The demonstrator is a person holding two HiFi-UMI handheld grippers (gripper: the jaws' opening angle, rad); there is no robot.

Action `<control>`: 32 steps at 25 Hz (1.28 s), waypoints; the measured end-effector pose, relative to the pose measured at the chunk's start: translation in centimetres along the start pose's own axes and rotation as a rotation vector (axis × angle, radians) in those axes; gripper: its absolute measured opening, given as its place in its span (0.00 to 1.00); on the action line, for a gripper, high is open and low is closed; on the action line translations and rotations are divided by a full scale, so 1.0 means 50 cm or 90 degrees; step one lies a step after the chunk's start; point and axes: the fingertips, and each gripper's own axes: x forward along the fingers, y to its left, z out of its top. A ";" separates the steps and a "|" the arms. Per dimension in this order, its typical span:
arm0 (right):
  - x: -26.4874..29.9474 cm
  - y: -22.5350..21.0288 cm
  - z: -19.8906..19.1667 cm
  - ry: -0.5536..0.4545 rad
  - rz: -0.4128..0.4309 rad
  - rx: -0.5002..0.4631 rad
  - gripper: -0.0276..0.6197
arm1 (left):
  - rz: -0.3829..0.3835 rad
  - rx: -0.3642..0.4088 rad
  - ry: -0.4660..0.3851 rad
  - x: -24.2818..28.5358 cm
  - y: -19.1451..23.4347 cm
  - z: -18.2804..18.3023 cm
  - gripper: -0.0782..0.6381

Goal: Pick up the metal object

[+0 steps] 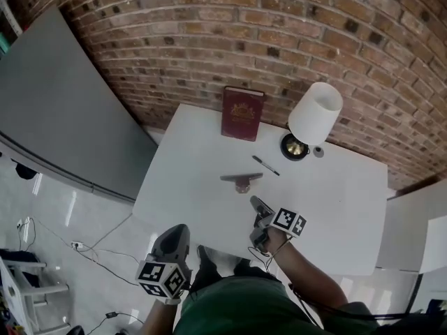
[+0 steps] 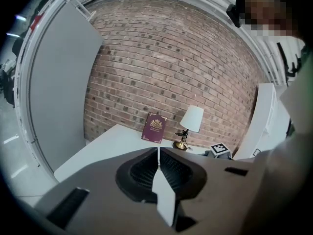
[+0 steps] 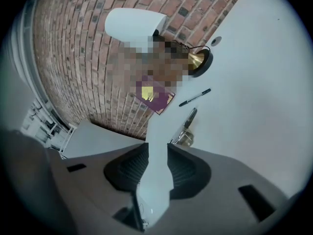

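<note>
The metal object [image 1: 242,179], a flat grey bar on a small foot, lies near the middle of the white table [image 1: 335,208]. My right gripper [image 1: 260,206] hovers over the table just on the near side of it, pointing at it. In the right gripper view the metal object [image 3: 190,117] lies just beyond my right gripper [image 3: 157,143], which is open with only bare table showing between its pads. My left gripper [image 1: 174,239] hangs off the table's near edge, over the floor. In its own view my left gripper [image 2: 158,151] is shut and empty.
A dark red book [image 1: 242,113] leans at the brick wall. A black pen [image 1: 265,165] lies beyond the metal object. A lamp with a white shade [image 1: 316,113] and brass base stands at the back right. A grey panel [image 1: 56,110] stands left. Cables [image 1: 77,245] trail on the floor.
</note>
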 end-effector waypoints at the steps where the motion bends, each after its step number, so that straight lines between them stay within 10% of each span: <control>1: 0.009 -0.005 0.001 -0.006 -0.008 0.002 0.23 | -0.009 0.001 0.003 0.009 0.005 0.003 0.13; 32: 0.201 -0.122 0.036 -0.106 -0.164 0.090 0.23 | -0.036 0.009 0.029 0.057 0.265 0.088 0.13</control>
